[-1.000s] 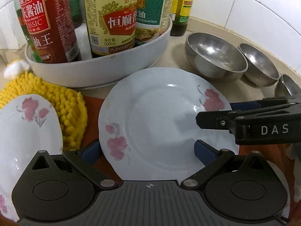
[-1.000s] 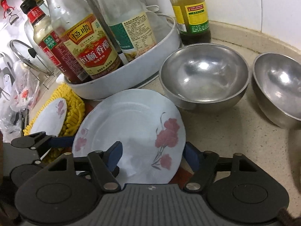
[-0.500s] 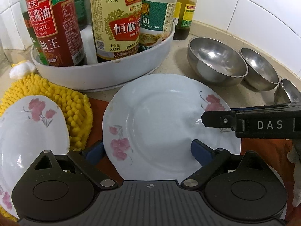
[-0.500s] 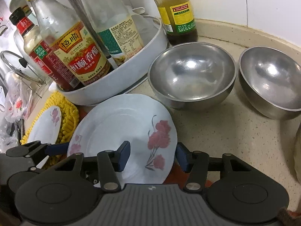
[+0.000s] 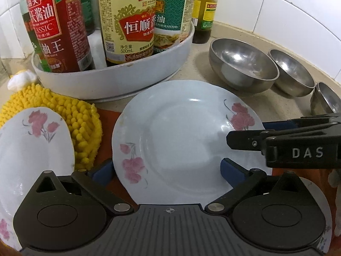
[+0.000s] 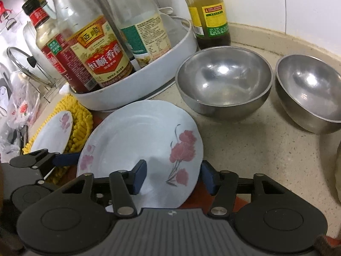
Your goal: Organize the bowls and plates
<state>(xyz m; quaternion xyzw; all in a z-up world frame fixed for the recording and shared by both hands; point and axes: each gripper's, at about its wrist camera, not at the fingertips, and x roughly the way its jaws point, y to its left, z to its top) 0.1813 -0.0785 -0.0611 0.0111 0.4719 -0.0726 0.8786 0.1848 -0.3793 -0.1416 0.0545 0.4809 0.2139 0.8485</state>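
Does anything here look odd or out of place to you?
One thing: the smaller flowered plate sits partly on a yellow chenille cloth rather than flat on the counter. The big plate and the steel bowls look upright and undamaged, with no spills that I can see.

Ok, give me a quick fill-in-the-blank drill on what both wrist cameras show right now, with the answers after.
1. The large flowered plate lies between the open fingers of the ____ tongs.
2. The small flowered plate rests partly on a ____ mat.
3. The sauce bottles stand in a white ____.
4. The metal bowls hold ____.

Answers: left; yellow; tray; nothing
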